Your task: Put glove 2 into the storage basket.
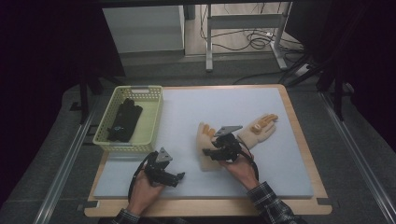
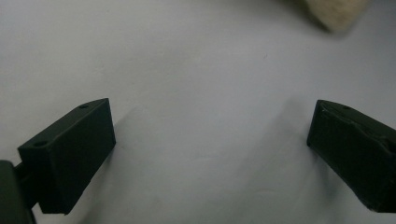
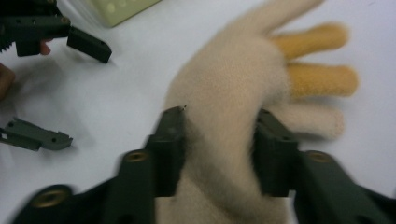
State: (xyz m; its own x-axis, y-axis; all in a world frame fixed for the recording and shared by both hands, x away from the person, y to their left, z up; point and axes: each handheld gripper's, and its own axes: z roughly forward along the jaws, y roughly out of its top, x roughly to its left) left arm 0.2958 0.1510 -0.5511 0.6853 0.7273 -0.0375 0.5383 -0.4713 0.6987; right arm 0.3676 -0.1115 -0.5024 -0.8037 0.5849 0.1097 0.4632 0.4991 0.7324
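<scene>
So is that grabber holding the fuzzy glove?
The right gripper has the glove between its jaws near the cuff; a firm squeeze can't be told. The left gripper is empty.

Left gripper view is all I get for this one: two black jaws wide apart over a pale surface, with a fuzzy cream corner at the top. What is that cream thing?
Observer: Most likely the fuzzy cream glove that lies flat on the mat, just ahead of your left tool.
Operator: What is the right tool doing?
Observer: It straddles that glove below the fingers. I cannot tell whether its jaws press.
Operator: Anything else on the table?
Observer: A yellow basket at the far left corner, holding dark items.
</scene>
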